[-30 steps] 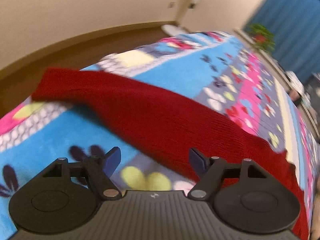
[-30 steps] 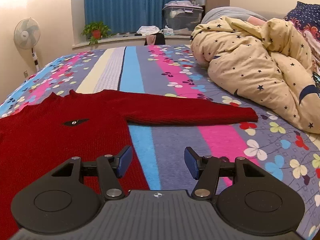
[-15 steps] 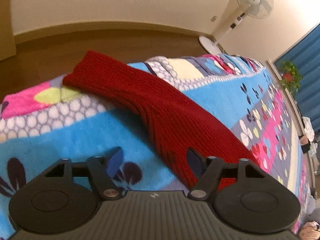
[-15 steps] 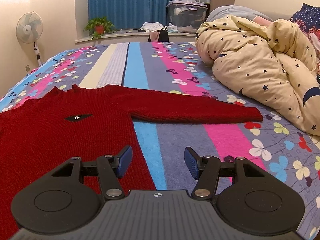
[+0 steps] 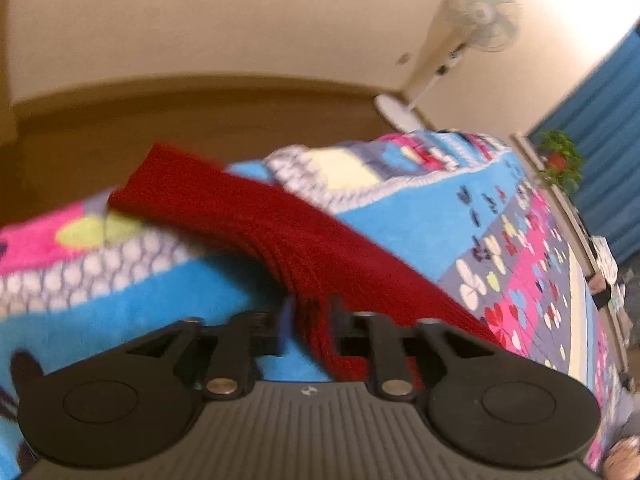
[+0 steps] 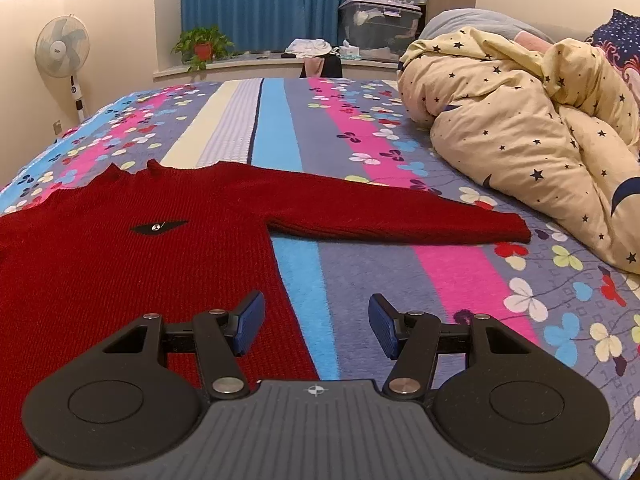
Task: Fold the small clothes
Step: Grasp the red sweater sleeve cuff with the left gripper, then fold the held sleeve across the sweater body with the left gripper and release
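Note:
A dark red knitted sweater (image 6: pixel 132 248) lies flat on the striped flowered bedspread (image 6: pixel 360 256), front up, with a small black emblem (image 6: pixel 158 227) on the chest. Its right sleeve (image 6: pixel 400 218) stretches out toward the quilt. In the left wrist view its other sleeve (image 5: pixel 248 220) runs to the bed's edge. My left gripper (image 5: pixel 310 322) is shut on this sleeve, with knit bunched between the fingers. My right gripper (image 6: pixel 316 326) is open and empty, low over the sweater's side hem.
A cream star-print quilt (image 6: pixel 532 136) is heaped on the right of the bed. A standing fan (image 6: pixel 64 52) is by the left wall, also in the left wrist view (image 5: pixel 476 16). A potted plant (image 6: pixel 204 44) and a storage box (image 6: pixel 378 24) sit at the window ledge. Wooden floor (image 5: pixel 200 120) lies beyond the bed's edge.
My left gripper has closed on the sweater's left sleeve, which it only hovered over before. My right gripper has stayed open and drifted slightly.

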Available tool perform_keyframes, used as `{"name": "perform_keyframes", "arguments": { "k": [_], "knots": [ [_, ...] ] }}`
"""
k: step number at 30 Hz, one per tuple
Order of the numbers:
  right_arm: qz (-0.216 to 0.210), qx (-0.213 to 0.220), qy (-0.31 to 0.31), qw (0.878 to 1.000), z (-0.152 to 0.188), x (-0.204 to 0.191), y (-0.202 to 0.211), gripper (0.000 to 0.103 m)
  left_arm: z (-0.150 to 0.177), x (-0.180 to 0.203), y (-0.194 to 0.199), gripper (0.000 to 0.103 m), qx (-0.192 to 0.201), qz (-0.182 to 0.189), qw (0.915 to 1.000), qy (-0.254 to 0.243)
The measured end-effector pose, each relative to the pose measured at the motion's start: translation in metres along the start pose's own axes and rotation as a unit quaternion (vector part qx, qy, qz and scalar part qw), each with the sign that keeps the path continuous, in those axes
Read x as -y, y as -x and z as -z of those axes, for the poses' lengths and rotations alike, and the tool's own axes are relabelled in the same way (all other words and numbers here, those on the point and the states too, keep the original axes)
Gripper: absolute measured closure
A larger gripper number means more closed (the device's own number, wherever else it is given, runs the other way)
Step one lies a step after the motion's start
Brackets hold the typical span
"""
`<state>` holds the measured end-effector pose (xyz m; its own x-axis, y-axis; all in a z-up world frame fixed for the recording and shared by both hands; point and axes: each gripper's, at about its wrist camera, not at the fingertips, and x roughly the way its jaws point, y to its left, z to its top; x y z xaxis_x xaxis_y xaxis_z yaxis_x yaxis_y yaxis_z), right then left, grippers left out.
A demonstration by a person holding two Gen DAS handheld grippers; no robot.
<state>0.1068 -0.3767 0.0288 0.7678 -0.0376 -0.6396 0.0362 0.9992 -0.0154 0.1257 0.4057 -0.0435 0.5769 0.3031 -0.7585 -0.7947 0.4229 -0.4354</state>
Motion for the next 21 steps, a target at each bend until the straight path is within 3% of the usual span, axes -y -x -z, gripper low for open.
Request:
{"name": "perform_keyframes", "arguments": {
  "k": [1,5,8,9,10,16,21],
  "knots": [
    [0.0,0.0,0.001,1.0,0.0,-0.001,0.0,0.043,-0.001,-0.004,-0.004,0.051,-0.009,-0.003,0.9999,0.013],
    [0.0,-0.002,0.002,1.0,0.0,-0.001,-0.001,0.043,-0.002,-0.013,-0.011,0.049,-0.016,-0.009,0.9992,0.036],
    [0.0,-0.004,0.004,1.0,0.0,-0.002,-0.002,0.043,-0.001,-0.011,-0.01,0.06,-0.003,-0.013,0.9996,0.024],
    [0.0,-0.005,0.004,1.0,0.0,-0.002,-0.003,0.043,-0.001,-0.01,-0.01,0.083,0.0,-0.01,0.9998,0.019],
    [0.0,-0.005,0.005,1.0,0.0,-0.002,-0.003,0.043,-0.001,-0.008,-0.011,0.09,0.0,-0.005,0.9999,0.013],
    [-0.002,-0.008,0.01,1.0,0.0,-0.004,-0.006,0.043,0.004,0.017,0.001,0.092,0.047,-0.007,0.9973,-0.057],
    [-0.003,-0.009,0.013,1.0,0.0,-0.005,-0.007,0.043,0.005,0.024,0.008,0.093,0.067,0.002,0.9952,-0.071]
  ]
}}
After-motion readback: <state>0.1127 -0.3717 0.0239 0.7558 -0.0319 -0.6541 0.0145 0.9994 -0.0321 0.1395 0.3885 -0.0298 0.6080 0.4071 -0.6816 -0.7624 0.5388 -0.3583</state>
